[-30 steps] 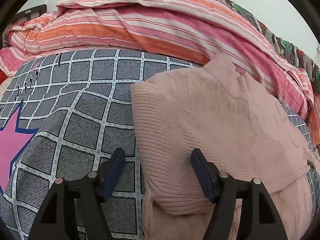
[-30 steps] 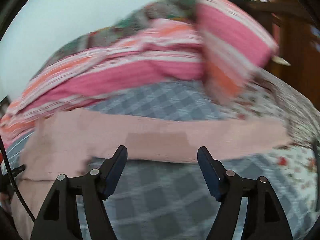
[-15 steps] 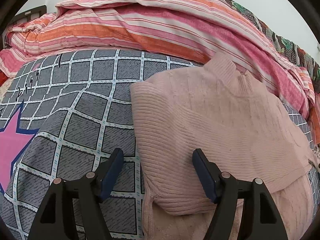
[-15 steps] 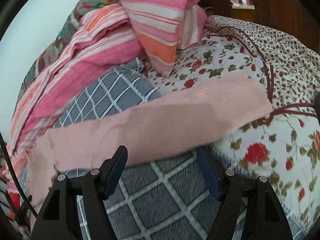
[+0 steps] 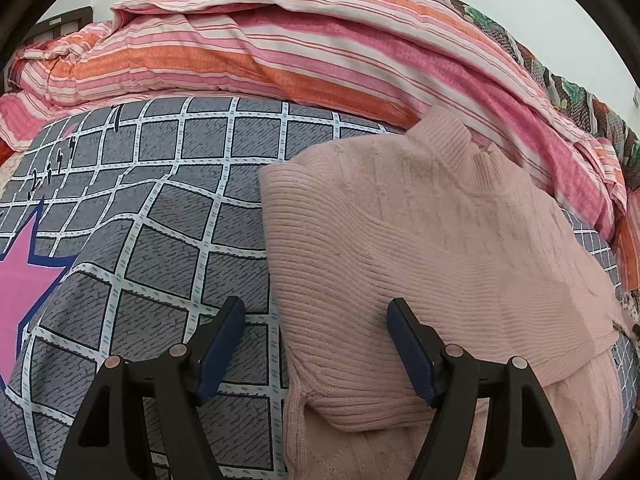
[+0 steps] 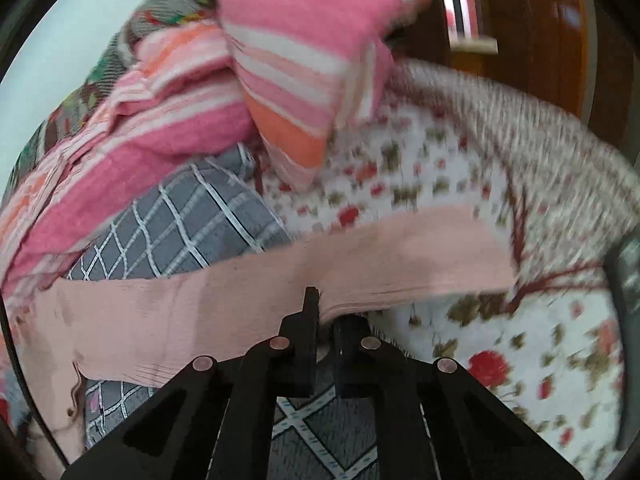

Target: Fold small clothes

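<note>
The pink knit sweater (image 5: 420,248) lies on a bed, on the grey checked bedspread (image 5: 160,240), its high collar toward the heap of striped quilt (image 5: 280,48) and one side already folded in over the body. It looks soft, light and limp, a ribbed knit that will sag and stretch from whatever point is lifted and will not hold a crease unaided, so an edge or cuff, pinched through all layers, is likely the best hold. The left claw (image 5: 316,344) stands wide and grips nothing, poised low over the folded left edge, one finger over the bedspread and the other over the knit. The right claw (image 6: 326,320) has just snapped closed, and its jaws sit pinched on the near edge of the outstretched sleeve (image 6: 280,280), partway along it, short of the cuff, which reaches out over the floral sheet (image 6: 500,360); the view is blurred, so how deep the bite goes cannot be told
</note>
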The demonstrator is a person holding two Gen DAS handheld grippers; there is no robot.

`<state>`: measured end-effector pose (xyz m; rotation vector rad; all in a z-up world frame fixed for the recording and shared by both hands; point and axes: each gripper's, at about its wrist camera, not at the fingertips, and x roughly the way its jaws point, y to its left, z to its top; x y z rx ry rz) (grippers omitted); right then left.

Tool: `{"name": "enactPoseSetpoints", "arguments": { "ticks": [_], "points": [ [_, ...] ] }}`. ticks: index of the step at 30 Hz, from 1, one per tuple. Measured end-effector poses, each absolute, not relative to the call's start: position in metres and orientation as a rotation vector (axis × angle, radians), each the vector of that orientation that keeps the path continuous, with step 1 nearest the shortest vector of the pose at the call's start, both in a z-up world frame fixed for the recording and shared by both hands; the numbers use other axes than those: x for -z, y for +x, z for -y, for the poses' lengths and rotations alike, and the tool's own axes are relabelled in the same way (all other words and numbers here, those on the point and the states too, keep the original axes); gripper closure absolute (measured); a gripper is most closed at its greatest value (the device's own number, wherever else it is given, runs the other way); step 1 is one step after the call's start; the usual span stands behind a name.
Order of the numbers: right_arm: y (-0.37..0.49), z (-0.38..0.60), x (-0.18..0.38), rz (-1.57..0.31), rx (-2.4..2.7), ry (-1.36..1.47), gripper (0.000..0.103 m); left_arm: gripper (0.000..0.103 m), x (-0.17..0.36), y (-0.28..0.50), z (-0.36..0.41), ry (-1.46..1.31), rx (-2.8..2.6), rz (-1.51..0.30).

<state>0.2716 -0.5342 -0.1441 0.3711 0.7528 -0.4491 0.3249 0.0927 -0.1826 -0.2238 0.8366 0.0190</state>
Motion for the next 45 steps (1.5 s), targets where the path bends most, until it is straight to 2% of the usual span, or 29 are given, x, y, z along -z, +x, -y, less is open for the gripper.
{"name": "enactPoseSetpoints", "arguments": {
  "ticks": [7,12,17,23,29,31,33,35,39,41,45],
  "points": [
    [0.263,0.458,0.073,-0.607,0.461,0.065,0.098,0.023,0.180,0.321,-0.097,-0.272,0.028,-0.817],
    [0.262,0.372,0.022,-0.539,0.394,-0.099,0.098,0.022,0.171,0.313,-0.105,-0.333,0.064,-0.803],
    [0.268,0.267,0.001,-0.520,0.246,-0.217,0.098,0.022,0.153,0.283,-0.132,-0.512,0.106,-0.756],
    [0.285,0.138,0.027,-0.556,-0.009,-0.274,0.098,0.021,0.140,0.230,-0.144,-0.352,0.056,-0.742],
    [0.312,0.055,0.102,-0.714,-0.195,-0.239,0.096,0.021,0.141,0.188,-0.170,-0.299,-0.010,-0.766],
    [0.325,0.044,0.132,-0.825,-0.273,-0.213,0.078,0.021,0.141,0.183,-0.172,-0.298,-0.009,-0.784],
    [0.322,0.044,0.142,-0.867,-0.302,-0.180,0.066,0.021,0.141,0.181,-0.169,-0.314,0.018,-0.806],
    [0.306,0.052,0.137,-0.838,-0.336,-0.162,0.055,0.022,0.145,0.180,-0.164,-0.363,0.078,-0.827],
    [0.270,0.093,0.113,-0.692,-0.321,-0.160,0.024,0.022,0.145,0.183,-0.140,-0.432,0.214,-0.837],
    [0.259,0.124,0.107,-0.637,-0.256,-0.152,0.022,0.022,0.141,0.190,-0.123,-0.422,0.255,-0.824],
    [0.264,0.192,0.119,-0.691,-0.075,-0.125,0.022,0.023,0.138,0.213,-0.090,-0.406,0.296,-0.844]
  ]
}}
